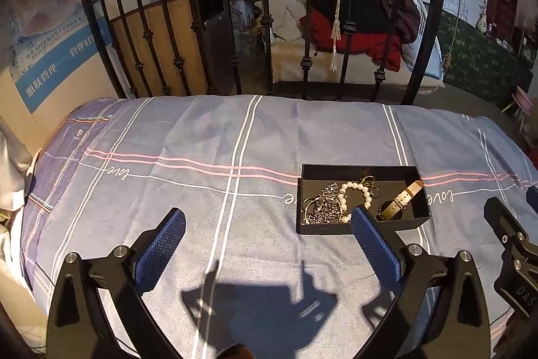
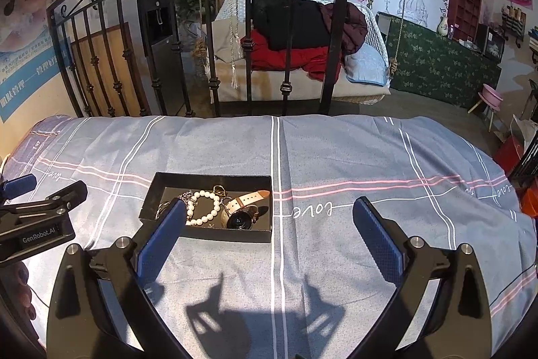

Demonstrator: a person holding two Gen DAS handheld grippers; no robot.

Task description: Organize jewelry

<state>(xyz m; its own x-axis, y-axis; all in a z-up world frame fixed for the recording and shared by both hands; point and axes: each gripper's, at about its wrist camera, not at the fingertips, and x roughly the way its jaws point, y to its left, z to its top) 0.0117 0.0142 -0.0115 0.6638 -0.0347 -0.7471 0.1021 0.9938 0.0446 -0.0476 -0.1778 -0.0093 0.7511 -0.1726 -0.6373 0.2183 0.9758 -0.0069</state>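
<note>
A shallow black box (image 1: 386, 170) (image 2: 208, 179) lies on the bed. It holds a white pearl bracelet (image 1: 356, 187) (image 2: 205, 206), a dark beaded necklace (image 1: 324, 202), a small gold piece (image 1: 368, 180) (image 2: 218, 190), and a watch with a tan strap (image 1: 405, 195) (image 2: 247, 201). My left gripper (image 1: 267, 217) is open and empty, above the sheet to the box's left; its right finger overlaps the box's near edge. My right gripper (image 2: 269, 207) is open and empty, to the box's right; its left finger overlaps the box's near left corner.
The bed has a blue-grey checked sheet (image 1: 201, 140) (image 2: 370, 157) with pink stripes. A black iron bedstead (image 1: 235, 22) (image 2: 289, 39) stands at its far edge. Behind it hangs a swing seat with red and black clothes (image 1: 363, 32) (image 2: 296, 36).
</note>
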